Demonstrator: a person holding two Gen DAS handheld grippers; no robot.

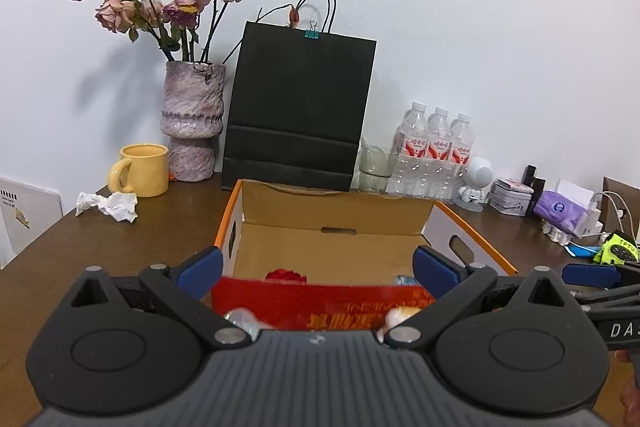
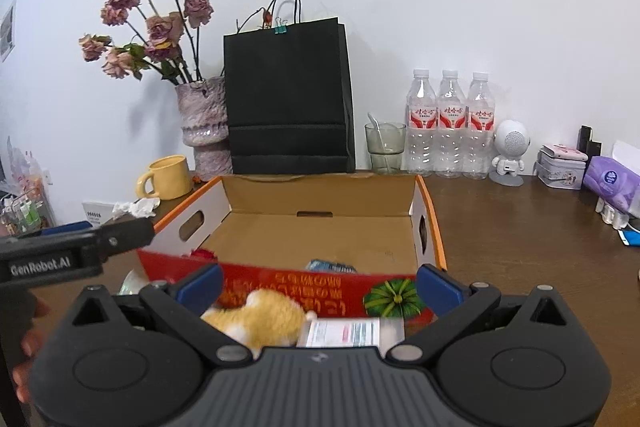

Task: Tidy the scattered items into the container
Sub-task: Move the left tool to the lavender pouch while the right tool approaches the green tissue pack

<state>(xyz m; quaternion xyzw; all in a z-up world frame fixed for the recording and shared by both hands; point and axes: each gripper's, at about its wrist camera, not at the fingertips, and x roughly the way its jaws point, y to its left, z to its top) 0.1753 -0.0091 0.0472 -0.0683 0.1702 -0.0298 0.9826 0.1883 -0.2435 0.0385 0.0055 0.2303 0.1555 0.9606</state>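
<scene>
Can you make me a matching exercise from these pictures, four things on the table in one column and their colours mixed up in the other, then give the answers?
Things:
1. mug
2. paper bag
3. tissue pack
4. crumpled tissue

Colours:
A. purple
B. white
C. yellow
D. black

Pairs: 1-C, 2-D, 3-A, 4-B.

The mug stands left of the cardboard box, the paper bag behind it against the wall, the tissue pack far to the right, and the crumpled tissue in front of the mug.
</scene>
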